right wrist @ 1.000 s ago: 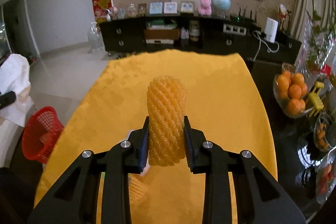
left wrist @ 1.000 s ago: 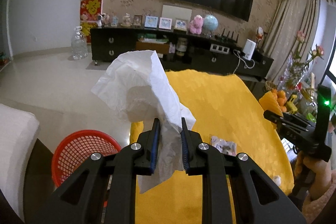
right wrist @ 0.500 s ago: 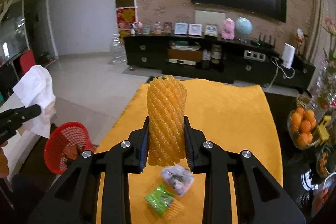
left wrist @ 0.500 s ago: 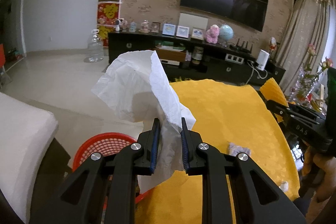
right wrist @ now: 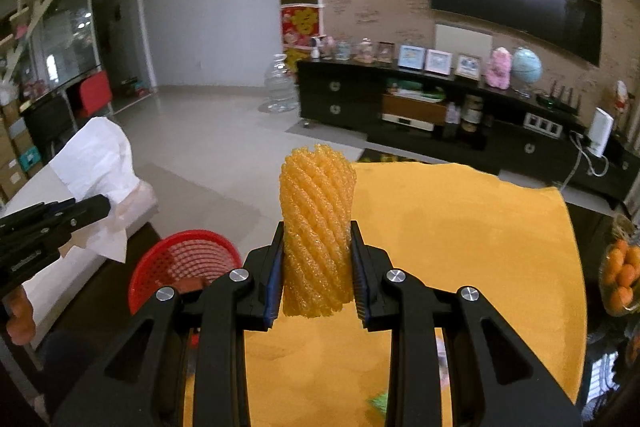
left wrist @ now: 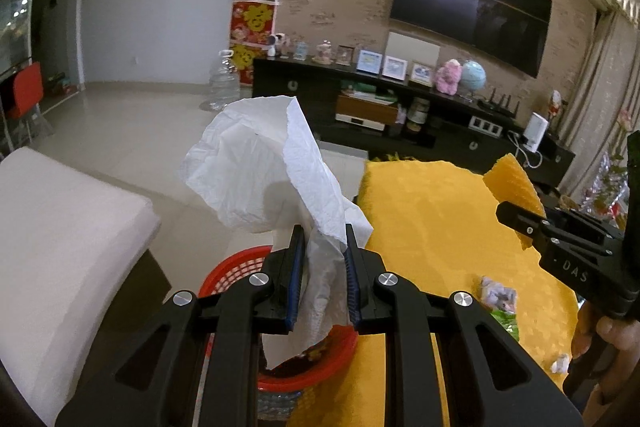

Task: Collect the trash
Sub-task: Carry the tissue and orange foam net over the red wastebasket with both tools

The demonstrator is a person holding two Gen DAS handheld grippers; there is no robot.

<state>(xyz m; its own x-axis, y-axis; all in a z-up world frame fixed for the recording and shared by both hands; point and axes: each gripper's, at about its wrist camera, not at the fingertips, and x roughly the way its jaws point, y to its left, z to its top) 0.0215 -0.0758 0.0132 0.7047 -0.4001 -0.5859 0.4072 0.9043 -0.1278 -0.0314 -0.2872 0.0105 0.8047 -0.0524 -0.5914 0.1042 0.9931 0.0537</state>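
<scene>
My left gripper (left wrist: 321,247) is shut on a crumpled white tissue (left wrist: 264,171), held above the red mesh trash basket (left wrist: 228,273) that stands on the floor left of the yellow table (left wrist: 432,227). My right gripper (right wrist: 317,255) is shut on an upright orange foam fruit net (right wrist: 317,227), above the table's near left part. The basket (right wrist: 180,263) shows left of it, and the tissue (right wrist: 96,163) with the left gripper at far left. A small clear wrapper (left wrist: 498,297), a green wrapper (left wrist: 504,321) and a white scrap (left wrist: 560,363) lie on the table.
A white cushioned seat (left wrist: 52,227) stands left of the basket. A black TV cabinet (left wrist: 400,115) runs along the far wall. A bowl of oranges (right wrist: 622,275) sits right of the table. Open tiled floor (right wrist: 208,135) lies beyond.
Both grippers have moved left and back toward the table's left edge. The basket now lies right under the left gripper and closer to the right one. Both grips are unchanged.
</scene>
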